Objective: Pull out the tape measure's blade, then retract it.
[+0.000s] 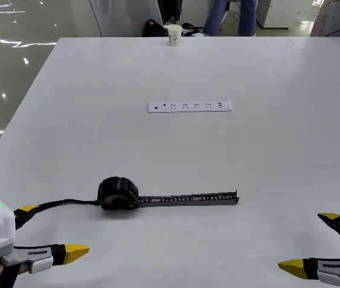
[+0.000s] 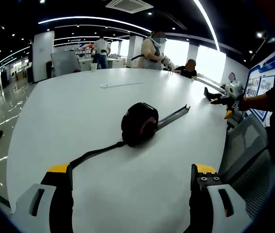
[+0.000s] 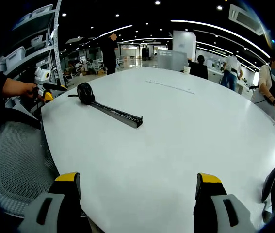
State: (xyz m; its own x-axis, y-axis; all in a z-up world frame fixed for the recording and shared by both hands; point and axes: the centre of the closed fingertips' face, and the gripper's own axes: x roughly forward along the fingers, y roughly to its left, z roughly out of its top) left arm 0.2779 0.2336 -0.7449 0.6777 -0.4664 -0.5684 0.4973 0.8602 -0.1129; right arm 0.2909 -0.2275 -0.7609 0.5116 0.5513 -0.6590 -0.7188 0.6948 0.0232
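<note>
Black tape measure is lying on the white table, blade lying extended flat toward the right, wrist strap trailing off left.

Bright, even light falls from ceiling strip lights arcing across the top of both gripper views. Glare streaks the glossy floor, upper left of the head view. The tape measure casts barely a shadow. Fisheye edges bend.

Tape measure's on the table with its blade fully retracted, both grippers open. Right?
No: the blade is pulled out, as the head view shows. The tape measure is on the table, with the left gripper and right gripper open.
</note>
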